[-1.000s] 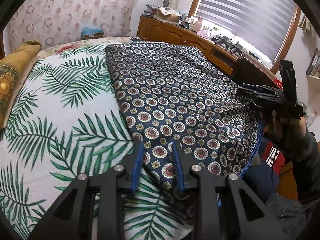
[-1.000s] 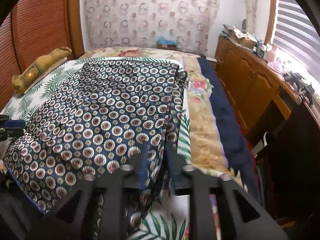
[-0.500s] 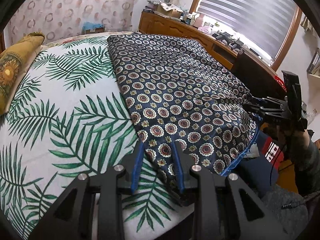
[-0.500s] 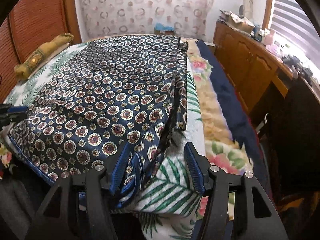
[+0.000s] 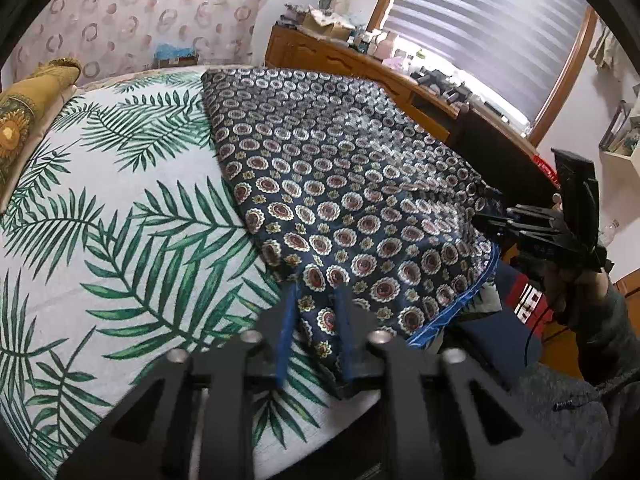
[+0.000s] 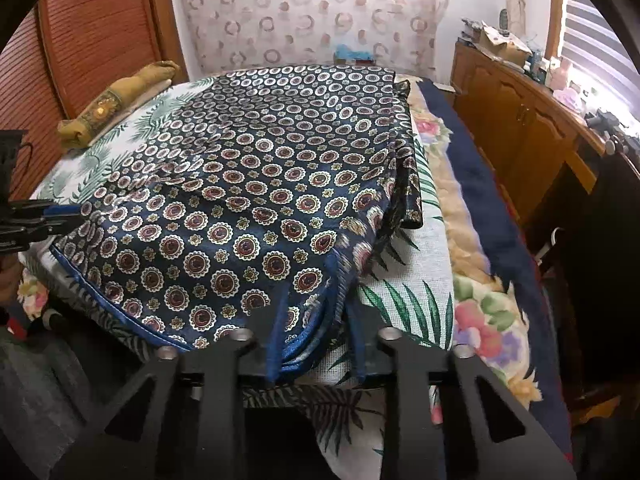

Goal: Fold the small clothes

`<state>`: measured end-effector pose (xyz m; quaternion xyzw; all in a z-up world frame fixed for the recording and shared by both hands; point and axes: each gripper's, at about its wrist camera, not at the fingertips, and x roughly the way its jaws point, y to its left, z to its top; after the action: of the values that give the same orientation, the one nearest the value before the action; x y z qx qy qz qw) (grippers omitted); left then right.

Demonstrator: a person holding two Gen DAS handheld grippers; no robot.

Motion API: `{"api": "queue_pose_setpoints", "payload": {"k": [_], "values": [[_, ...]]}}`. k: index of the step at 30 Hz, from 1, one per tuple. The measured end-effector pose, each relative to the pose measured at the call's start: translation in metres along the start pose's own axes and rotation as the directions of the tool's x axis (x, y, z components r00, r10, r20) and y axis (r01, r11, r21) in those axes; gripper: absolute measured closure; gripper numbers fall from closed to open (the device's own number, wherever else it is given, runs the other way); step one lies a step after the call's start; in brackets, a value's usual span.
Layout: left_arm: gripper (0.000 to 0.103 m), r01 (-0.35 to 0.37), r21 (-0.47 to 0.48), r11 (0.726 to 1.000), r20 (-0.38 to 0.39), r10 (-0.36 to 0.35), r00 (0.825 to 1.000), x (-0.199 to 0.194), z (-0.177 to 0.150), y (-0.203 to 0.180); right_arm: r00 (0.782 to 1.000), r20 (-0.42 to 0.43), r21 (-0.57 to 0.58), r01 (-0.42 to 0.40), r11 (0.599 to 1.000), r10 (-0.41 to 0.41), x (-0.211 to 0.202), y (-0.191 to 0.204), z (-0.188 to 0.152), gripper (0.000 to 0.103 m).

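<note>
A navy garment with red and white medallions [image 5: 340, 184] lies spread on the palm-leaf bedsheet [image 5: 120, 208]; it also shows in the right wrist view [image 6: 260, 200]. My left gripper [image 5: 316, 300] is open, its blue fingers straddling the garment's near left corner. My right gripper [image 6: 316, 308] is open, its fingers on either side of the blue-piped near right corner. Each gripper shows in the other's view: the right one [image 5: 492, 220] and the left one [image 6: 60, 212], both at the hem.
A yellow bolster pillow [image 5: 24, 120] lies at the bed's far left. A wooden dresser [image 6: 520, 112] with clutter runs along the right under a blinded window. A floral blanket [image 6: 472, 280] edges the bed. A red-slatted wardrobe [image 6: 80, 40] stands left.
The garment has been laid down flat on the bed. My right gripper opened and let go of the corner. Both grippers drew back toward the bed's near edge.
</note>
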<state>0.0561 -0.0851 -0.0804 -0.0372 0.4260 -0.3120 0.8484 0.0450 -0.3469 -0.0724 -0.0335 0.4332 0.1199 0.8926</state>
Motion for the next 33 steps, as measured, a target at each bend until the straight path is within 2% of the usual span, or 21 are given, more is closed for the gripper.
{"api": "queue_pose_setpoints", "payload": {"k": [2, 5, 12, 21, 29, 33], "values": [[0.101, 0.019, 0.005, 1.0, 0.025, -0.019, 0.999, -0.004, 0.003, -0.002, 1.0, 0.012, 0.003, -0.023, 1.0, 0.023, -0.001, -0.001, -0.001, 0.099], [0.102, 0.037, 0.017, 0.999, 0.082, -0.038, 0.996, -0.017, 0.01, -0.007, 0.998, 0.046, 0.018, -0.047, 0.999, 0.046, -0.003, -0.006, 0.001, 0.101], [0.103, 0.03, 0.025, 0.999, 0.165, -0.034, 0.986, -0.036, 0.03, -0.013, 0.986, 0.153, 0.038, -0.073, 0.997, 0.067, -0.026, -0.007, 0.018, 0.102], [0.103, 0.027, 0.003, 1.0, 0.269, -0.027, 0.963, -0.053, 0.07, -0.01, 0.958, 0.276, 0.043, -0.096, 0.994, 0.081, -0.046, -0.009, 0.051, 0.102], [0.103, -0.013, -0.027, 1.0, 0.307, 0.021, 0.952, -0.04, 0.118, 0.014, 0.934, 0.35, 0.035, -0.096, 0.995, 0.078, -0.044, -0.016, 0.096, 0.102], [0.103, -0.006, -0.051, 0.999, 0.294, 0.021, 0.956, -0.025, 0.138, 0.031, 0.932, 0.356, 0.039, -0.081, 0.996, 0.062, -0.03, -0.023, 0.125, 0.102]]}}
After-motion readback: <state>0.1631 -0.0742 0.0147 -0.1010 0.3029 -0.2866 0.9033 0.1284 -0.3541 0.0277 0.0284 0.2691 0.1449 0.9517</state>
